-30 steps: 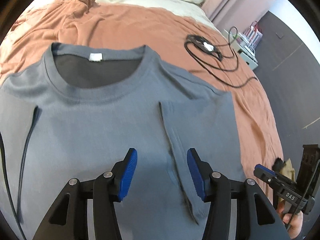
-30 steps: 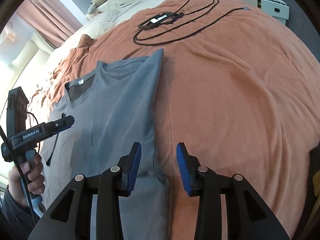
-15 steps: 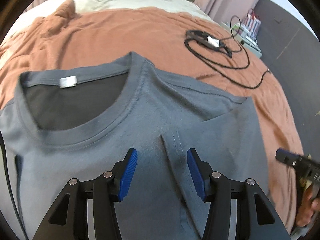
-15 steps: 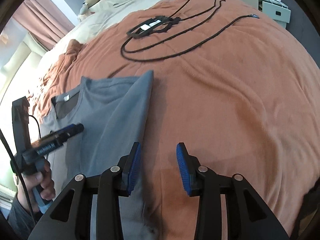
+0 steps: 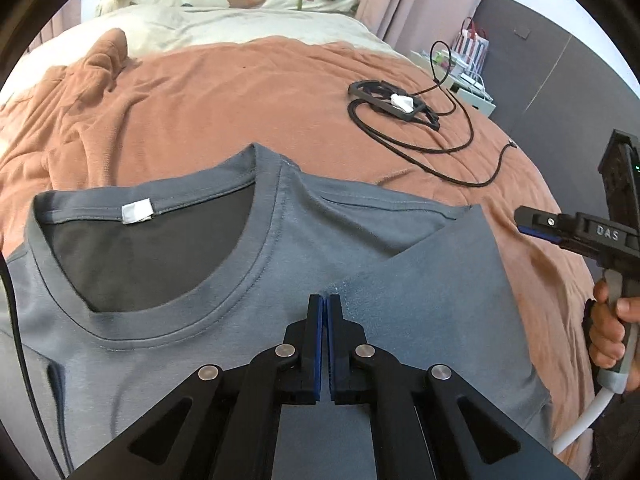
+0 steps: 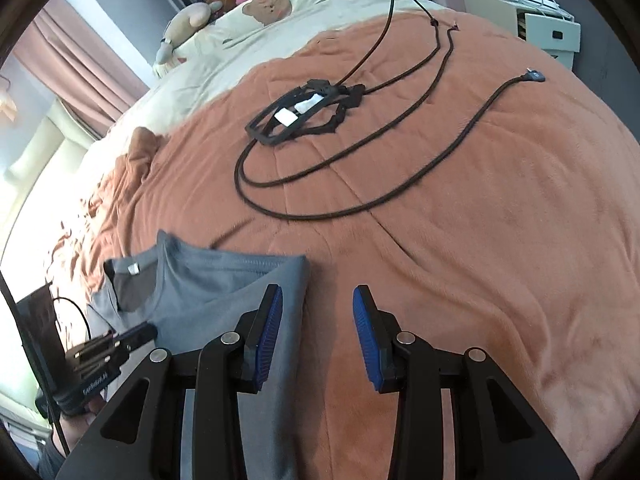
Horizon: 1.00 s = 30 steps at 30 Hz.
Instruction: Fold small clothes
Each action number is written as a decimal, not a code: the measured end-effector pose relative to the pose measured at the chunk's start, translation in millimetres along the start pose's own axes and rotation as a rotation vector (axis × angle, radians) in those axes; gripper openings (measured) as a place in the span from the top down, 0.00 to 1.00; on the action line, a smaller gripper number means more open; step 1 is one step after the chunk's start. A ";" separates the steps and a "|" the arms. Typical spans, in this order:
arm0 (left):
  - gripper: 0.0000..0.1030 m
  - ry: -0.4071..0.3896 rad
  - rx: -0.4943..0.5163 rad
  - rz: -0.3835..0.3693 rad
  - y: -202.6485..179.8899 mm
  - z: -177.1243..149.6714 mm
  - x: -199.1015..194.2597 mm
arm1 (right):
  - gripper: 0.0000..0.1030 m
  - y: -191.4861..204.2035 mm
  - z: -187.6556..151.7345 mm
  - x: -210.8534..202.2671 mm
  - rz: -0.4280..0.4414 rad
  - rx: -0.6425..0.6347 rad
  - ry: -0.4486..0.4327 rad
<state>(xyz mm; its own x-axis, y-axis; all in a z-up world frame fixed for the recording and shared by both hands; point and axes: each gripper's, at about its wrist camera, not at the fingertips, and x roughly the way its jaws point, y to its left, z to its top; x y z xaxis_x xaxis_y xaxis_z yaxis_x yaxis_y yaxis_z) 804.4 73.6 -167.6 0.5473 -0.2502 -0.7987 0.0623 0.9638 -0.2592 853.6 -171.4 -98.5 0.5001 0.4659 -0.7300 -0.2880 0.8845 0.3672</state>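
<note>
A grey T-shirt (image 5: 248, 312) is lying flat on the rust-orange blanket (image 5: 240, 92), neck opening with its white label (image 5: 137, 213) facing up and its right sleeve folded in over the chest. The left gripper (image 5: 325, 304) is pressing its blue pads together at the tip of that folded sleeve, though whether cloth is pinched between them is unclear. Farther right, the right gripper (image 6: 317, 300) is hovering with jaws apart and empty over the shirt's edge, a black cable (image 6: 360, 184) lying beyond.
</note>
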 end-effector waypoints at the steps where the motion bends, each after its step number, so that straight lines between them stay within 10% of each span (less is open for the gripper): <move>1: 0.98 0.001 0.010 0.010 -1.8 0.5 -0.8 | 0.67 0.0 -1.1 3.9 0.008 0.005 0.004; 14: 0.98 0.033 0.042 0.090 0.2 -5.4 5.4 | 0.67 20.7 5.1 38.0 0.003 -0.060 0.041; 30: 0.98 0.079 0.024 0.136 5.3 -13.3 12.6 | 0.67 44.3 12.4 58.4 -0.240 -0.166 0.023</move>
<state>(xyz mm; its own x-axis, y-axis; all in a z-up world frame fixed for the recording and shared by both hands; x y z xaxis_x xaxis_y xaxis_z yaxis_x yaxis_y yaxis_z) 800.5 74.3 -186.2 0.4849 -0.1228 -0.8659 0.0122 0.9909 -0.1337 880.1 -104.7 -117.7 0.5523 0.2418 -0.7978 -0.2941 0.9520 0.0849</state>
